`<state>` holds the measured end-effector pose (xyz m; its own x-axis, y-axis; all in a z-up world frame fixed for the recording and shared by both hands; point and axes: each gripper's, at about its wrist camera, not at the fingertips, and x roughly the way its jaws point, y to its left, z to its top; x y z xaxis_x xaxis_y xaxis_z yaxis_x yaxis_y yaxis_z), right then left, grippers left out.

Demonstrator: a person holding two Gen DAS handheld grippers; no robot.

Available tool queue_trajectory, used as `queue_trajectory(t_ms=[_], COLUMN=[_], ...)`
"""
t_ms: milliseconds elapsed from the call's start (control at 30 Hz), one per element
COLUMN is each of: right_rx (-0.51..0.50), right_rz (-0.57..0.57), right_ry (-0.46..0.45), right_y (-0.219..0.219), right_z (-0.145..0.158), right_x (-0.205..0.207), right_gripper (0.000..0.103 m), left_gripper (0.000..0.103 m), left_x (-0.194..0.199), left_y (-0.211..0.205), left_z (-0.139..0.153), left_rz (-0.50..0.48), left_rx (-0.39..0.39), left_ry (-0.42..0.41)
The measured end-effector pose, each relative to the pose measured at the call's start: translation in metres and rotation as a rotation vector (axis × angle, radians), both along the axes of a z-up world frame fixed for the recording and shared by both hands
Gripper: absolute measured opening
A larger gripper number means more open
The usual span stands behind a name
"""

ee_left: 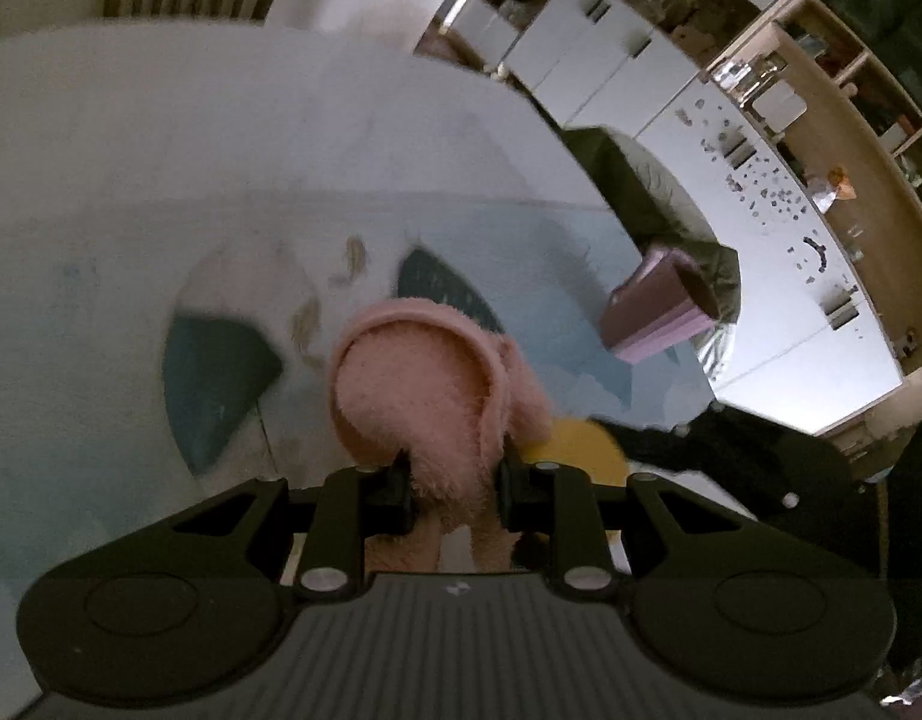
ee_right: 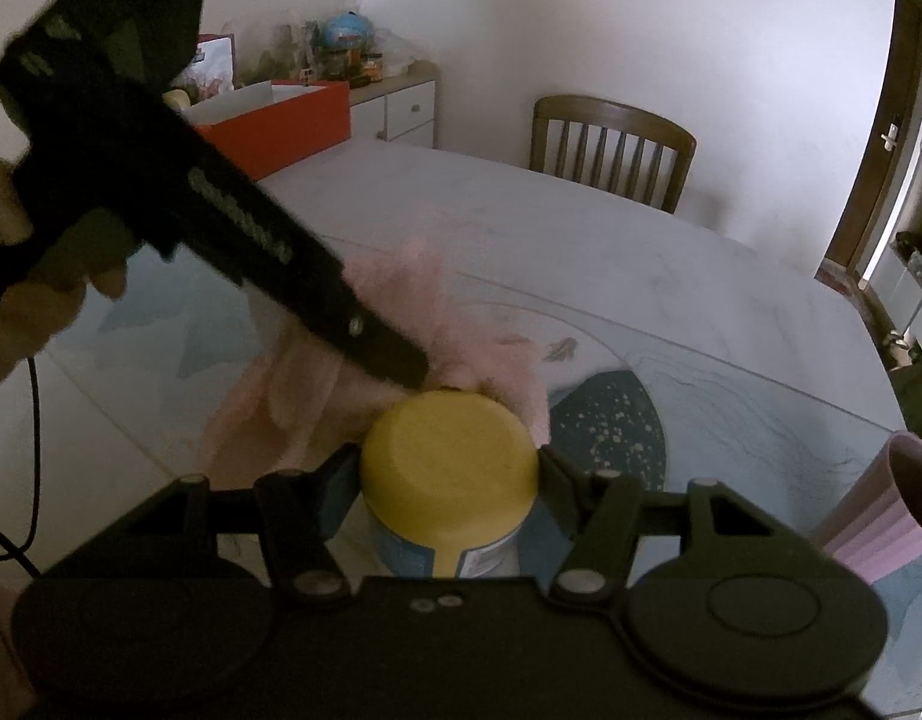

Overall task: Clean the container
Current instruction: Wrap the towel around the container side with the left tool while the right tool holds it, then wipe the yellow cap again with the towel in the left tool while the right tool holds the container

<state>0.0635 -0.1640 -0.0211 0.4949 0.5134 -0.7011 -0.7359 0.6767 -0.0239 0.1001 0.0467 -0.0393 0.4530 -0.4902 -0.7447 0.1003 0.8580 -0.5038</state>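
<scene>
Near the tabletop's [ee_right: 581, 252] front edge, the right gripper [ee_right: 449, 480] clamps a yellow-lidded container [ee_right: 449, 456]; the left gripper [ee_left: 455, 492] pinches a pink cloth [ee_left: 419, 396] against it, open surface beyond.

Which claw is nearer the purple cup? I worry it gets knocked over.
Right. The right claw, shut on the yellow-lidded container, has the purple cup close beside it; the left claw, holding the pink cloth, sits farther off.
</scene>
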Motion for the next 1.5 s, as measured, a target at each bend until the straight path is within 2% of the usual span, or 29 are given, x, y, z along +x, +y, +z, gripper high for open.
queue_trajectory(t_ms=[300,667,733,833,1033,1233,1333,1500], right_rx=[0.013,0.013,0.013,0.015,0.013,0.005,0.004,-0.004], right_rz=[-0.005,-0.004,-0.005,-0.007,-0.002,0.006,0.006,0.014], right_ry=[0.007,0.007,0.007,0.008,0.006,0.000,-0.001,-0.006], right_y=[-0.002,-0.003,-0.003,-0.003,-0.003,-0.002,-0.003,-0.004], right_z=[0.000,-0.001,-0.001,-0.001,-0.002,-0.001,-0.002,-0.002], right_x=[0.001,0.000,0.000,0.000,0.001,0.001,0.001,0.000], right_gripper=[0.062,0.062,0.062,0.062,0.062,0.062,0.062,0.062], left_gripper=[0.024,0.024,0.024,0.024,0.024,0.024,0.024,0.024], left_x=[-0.002,0.000,-0.003,-0.008,-0.021,-0.029,-0.030,-0.020], left_y=[0.001,-0.009,-0.009,0.000,0.020,0.006,-0.013,-0.040], left_z=[-0.034,-0.052,-0.048,-0.032,0.023,0.069,0.075,0.058], left_rz=[-0.023,-0.057,-0.050,-0.035,-0.019,-0.098,-0.166,-0.219], left_rx=[-0.002,0.113,0.120,0.075,0.011,-0.060,-0.076,-0.036], left_ry=[0.068,0.075,0.066,0.032,-0.083,-0.186,-0.202,-0.159])
